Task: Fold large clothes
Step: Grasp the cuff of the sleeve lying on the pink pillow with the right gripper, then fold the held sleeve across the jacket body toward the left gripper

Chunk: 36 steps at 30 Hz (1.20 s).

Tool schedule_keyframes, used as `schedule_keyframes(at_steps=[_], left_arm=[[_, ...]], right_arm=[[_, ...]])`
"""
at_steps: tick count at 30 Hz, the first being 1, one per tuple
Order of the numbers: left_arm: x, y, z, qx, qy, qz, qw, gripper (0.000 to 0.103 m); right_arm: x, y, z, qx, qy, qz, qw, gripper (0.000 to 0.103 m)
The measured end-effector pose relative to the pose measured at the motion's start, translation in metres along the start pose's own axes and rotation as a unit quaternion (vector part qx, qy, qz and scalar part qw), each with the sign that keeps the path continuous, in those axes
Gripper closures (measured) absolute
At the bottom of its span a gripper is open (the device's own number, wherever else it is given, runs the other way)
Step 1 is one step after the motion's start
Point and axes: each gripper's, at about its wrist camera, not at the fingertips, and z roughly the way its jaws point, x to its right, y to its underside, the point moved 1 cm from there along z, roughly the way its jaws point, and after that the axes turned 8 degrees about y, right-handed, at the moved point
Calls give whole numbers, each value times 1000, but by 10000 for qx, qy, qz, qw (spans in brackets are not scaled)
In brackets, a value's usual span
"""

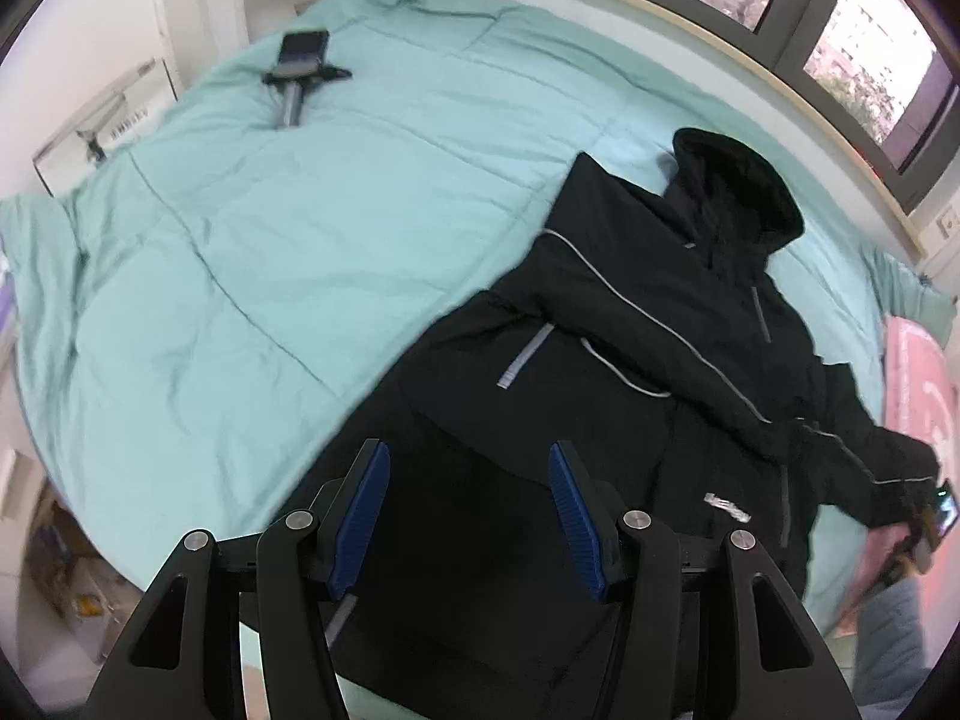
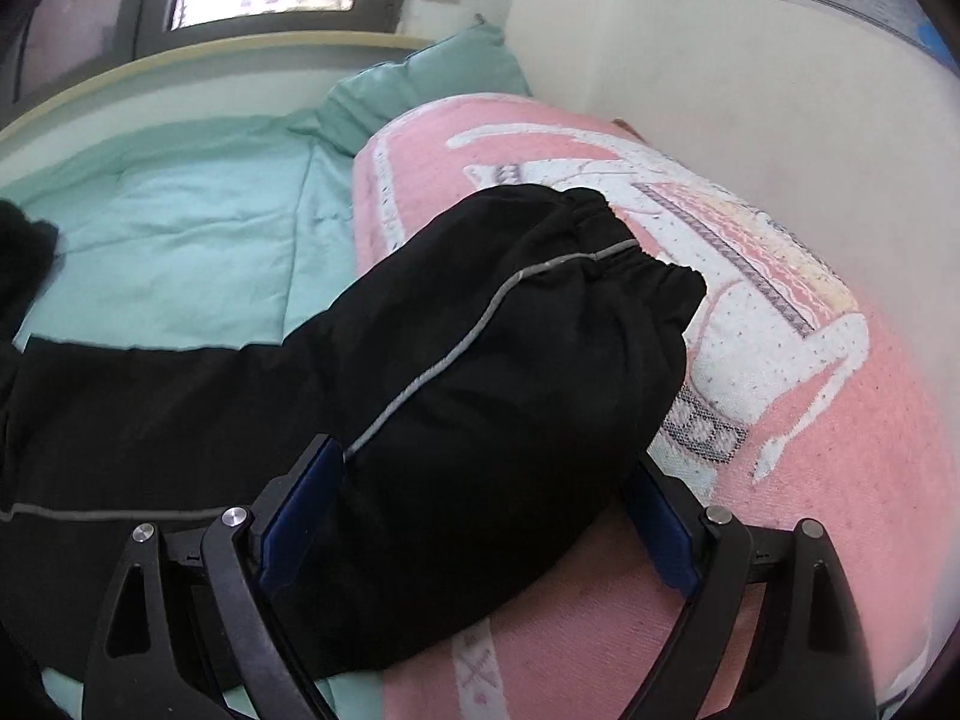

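We see a black hooded jacket (image 1: 630,324) lying on a bed covered by a light green quilt (image 1: 288,228). It sits on the bed's right half, hood (image 1: 738,192) toward the window (image 1: 810,18), with one sleeve folded across the chest and the other stretched out toward a pink towel (image 2: 810,432).

Our left gripper (image 1: 471,516) hovers over the jacket's lower hem, its blue-padded fingers (image 1: 363,516) spread wide with nothing between them. The hem's left edge runs diagonally just beyond the left finger, and past it the quilt lies open all the way to a phone on a small stand (image 1: 300,69) near the far corner.

Our right gripper (image 2: 480,516) has its fingers spread wide on either side of the outstretched sleeve (image 2: 492,348); whether the pads press the cloth we cannot tell. The sleeve's gathered cuff (image 2: 630,240) rests on the pink towel, which lies close to the white wall (image 2: 750,72). Bare quilt shows to the left of the sleeve, up to the window ledge.
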Motion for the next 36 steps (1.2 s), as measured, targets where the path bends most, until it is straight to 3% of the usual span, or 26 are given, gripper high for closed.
schedule_keyframes(at_steps=[7,11,13,14,16,19,21,25,29,33,36], left_arm=[[48,16,7,-378,177,694,9967,46],[72,37,22,-733,238,1123,9907,46],[82,49,34,-918,307,1249,9874,46],[87,57,40,-1037,359,1319,9852,46],[94,68,47,-1226,393,1462,9808,46],[98,85,50,-1526,513,1662,9729,46],[96,85,50,-1594,610,1641,9716,46],[86,69,45,-1300,716,1384,9792,46],[78,49,47,-1130,828,1248,9822,46],[75,37,62,-1228,916,1197,9809,46],[77,28,69,-1247,1041,1238,9789,46]], right_arm=[[20,-1,-17,246,179,534,9981,12],[21,-4,-13,314,414,216,9984,13],[22,-3,-2,200,423,298,9985,17],[27,-4,2,190,321,500,9981,23],[39,-11,0,251,-41,972,9949,67],[43,-17,-6,121,-421,1332,9901,77],[40,-20,-14,64,-506,1430,9884,81],[32,-29,-48,80,-1372,2008,9699,87],[2,-38,-93,313,-2108,1977,9568,87],[-50,-32,-151,409,-3061,1666,9364,87],[-105,-16,-173,224,-3422,1096,9329,87]])
